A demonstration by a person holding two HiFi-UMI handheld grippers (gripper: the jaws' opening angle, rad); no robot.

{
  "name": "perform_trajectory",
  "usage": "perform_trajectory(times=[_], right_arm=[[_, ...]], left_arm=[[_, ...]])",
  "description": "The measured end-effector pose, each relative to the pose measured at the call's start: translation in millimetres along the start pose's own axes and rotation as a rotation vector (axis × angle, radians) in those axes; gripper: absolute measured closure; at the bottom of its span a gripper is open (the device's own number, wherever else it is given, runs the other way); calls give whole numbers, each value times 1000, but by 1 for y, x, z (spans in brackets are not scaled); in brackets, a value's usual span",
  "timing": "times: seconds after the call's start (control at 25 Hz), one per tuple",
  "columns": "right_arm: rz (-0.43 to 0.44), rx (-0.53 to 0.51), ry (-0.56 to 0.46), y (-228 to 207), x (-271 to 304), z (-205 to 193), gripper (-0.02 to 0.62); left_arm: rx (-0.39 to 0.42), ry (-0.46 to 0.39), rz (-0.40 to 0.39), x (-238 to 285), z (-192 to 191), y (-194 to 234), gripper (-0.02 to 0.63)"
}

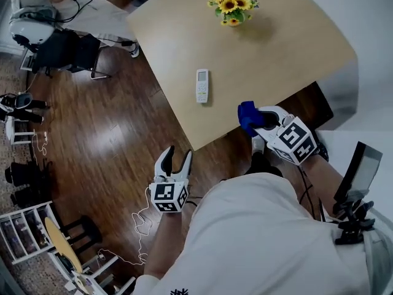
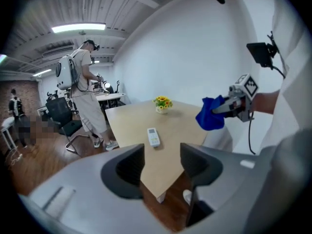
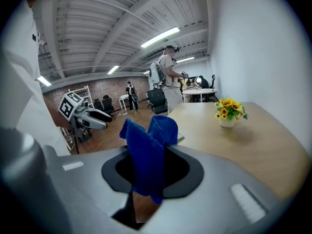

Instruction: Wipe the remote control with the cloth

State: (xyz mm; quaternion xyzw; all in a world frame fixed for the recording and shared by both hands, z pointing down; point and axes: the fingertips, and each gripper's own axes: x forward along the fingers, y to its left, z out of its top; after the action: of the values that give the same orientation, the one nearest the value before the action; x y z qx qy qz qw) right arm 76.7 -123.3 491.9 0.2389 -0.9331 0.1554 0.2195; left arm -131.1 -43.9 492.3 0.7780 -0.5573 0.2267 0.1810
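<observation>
Two tools are held up near the desk's (image 1: 276, 54) near corner. The right tool (image 1: 258, 120) is clamped on a blue cloth (image 1: 247, 115). In the right gripper view the jaws of this tool (image 3: 152, 167) pinch the cloth (image 3: 148, 145) in the middle, so that it bunches up above them and a tail hangs below. This tool hangs over the desk's edge with the cloth clear of the surface.

The left tool (image 1: 179, 153) is out over the wooden floor (image 1: 110, 121), off the desk and well to the left of the right tool. Its jaws stand a little apart with nothing between them. In the left gripper view the gap of this tool (image 2: 162, 162) shows only the desk's corner (image 2: 131, 121) beyond.

The remote control (image 1: 202, 85) lies flat on the desk, face up. It is ahead of both tools, to the front-left of the cloth and well apart from it. From the left tool, the remote control (image 2: 153, 136) sits just above the gap, and the right tool (image 2: 234, 106) with its cloth (image 2: 210, 113) is off to the right.

A pot of yellow flowers (image 1: 233, 5) stands farther out on the desk, beyond the remote control. Past the desk, a person (image 2: 83, 91) wearing a backpack stands by another table.
</observation>
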Motion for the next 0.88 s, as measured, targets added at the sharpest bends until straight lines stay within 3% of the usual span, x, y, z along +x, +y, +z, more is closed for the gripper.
perform_trajectory(times=[0.16,0.32,0.56,0.68,0.88], right_arm=[[-66,-10,-19,55,-4,6,506],[-133,3,-35,126,-10,5,506],[-222,33,14,223,-58,-20,506],[-215,-5,31,249,-80,-24,506],[-203,-51,10,255,-79,-20,506]], left_arm=[[22,-99,-87,-53,-8,2,357],[-14,-185,-161,-112,-20,10,357],[-3,-219,-320,-174,-46,-24,357],[22,-229,-329,-194,-50,-44,357],[14,-256,-296,-196,-53,-45,357]])
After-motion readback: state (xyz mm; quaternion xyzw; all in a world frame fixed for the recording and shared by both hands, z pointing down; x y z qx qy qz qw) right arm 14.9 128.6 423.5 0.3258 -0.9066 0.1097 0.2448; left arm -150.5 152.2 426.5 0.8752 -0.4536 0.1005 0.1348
